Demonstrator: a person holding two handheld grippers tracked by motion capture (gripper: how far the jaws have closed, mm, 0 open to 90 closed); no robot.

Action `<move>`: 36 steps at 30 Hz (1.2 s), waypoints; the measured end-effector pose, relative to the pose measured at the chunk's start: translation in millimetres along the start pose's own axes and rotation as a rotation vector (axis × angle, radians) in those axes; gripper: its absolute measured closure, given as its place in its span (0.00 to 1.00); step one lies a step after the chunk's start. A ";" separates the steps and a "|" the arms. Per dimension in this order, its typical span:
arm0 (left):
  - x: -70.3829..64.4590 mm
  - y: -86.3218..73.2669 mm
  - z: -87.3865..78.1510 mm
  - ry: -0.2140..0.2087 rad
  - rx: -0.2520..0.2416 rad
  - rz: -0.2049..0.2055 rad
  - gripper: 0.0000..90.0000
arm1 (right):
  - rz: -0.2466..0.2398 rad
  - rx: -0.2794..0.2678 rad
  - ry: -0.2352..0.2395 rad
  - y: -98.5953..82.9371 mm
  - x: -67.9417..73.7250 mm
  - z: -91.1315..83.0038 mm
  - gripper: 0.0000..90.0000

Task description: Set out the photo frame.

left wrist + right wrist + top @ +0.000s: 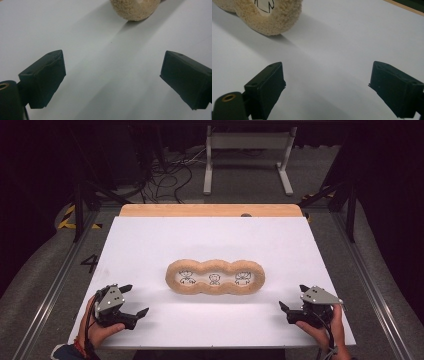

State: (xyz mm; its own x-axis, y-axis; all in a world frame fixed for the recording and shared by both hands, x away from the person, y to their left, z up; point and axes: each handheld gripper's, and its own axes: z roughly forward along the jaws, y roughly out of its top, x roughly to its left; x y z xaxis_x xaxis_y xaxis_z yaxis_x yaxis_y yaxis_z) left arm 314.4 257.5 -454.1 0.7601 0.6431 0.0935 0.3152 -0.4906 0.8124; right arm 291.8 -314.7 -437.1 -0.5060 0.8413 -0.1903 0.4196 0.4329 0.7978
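A tan fuzzy frame (pixel 215 277) shaped like three joined rings lies in the middle of the white table (pixel 150 240); each ring shows a small black line drawing. My left gripper (pixel 133 300) rests near the front left corner, open and holding nothing. My right gripper (pixel 293 297) sits near the front right corner, also open and holding nothing. In the left gripper view the frame's end (pixel 135 8) lies beyond the gripper (pixel 112 75) with its jaws spread wide. In the right gripper view the frame's end (pixel 267 15) is at the upper left, beyond the gripper (pixel 327 85).
A wooden strip (pixel 210 210) runs along the table's far edge. Past it, on the floor, stand a white metal stand (pixel 247 155) and tangled cables (pixel 170 175). Metal rails flank the table on both sides.
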 end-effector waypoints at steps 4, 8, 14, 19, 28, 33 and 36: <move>4.5 -7.0 -7.0 0.021 -0.022 -0.033 0.07 | 0.027 -0.013 -0.013 -6.2 -3.6 -3.4 0.13; 8.3 -13.3 -11.4 0.041 -0.022 -0.051 0.07 | 0.030 -0.011 -0.014 -10.6 -4.4 -4.0 0.13; 2.2 -13.5 -14.2 0.058 -0.021 -0.048 0.07 | 0.021 -0.009 -0.030 -6.7 -1.7 -1.8 0.11; 4.5 -13.8 -10.9 0.043 -0.021 -0.056 0.07 | 0.012 -0.009 -0.034 -7.7 0.5 0.7 0.11; 4.4 -15.3 -9.7 0.034 -0.013 -0.054 0.07 | 0.016 -0.016 -0.064 -6.5 2.0 -0.6 0.11; 4.4 -15.2 -8.4 0.033 -0.007 -0.049 0.06 | 0.007 -0.006 -0.065 -6.7 2.8 1.2 0.11; 4.5 -15.2 -8.3 0.033 -0.006 -0.049 0.06 | 0.007 -0.005 -0.064 -7.0 2.5 1.5 0.11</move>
State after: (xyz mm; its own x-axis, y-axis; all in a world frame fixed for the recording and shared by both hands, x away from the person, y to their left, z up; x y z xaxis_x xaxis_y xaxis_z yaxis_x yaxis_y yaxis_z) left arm 308.3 272.7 -461.2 0.7246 0.6854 0.0721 0.3480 -0.4542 0.8201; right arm 288.7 -315.1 -444.0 -0.4534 0.8636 -0.2206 0.4197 0.4252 0.8019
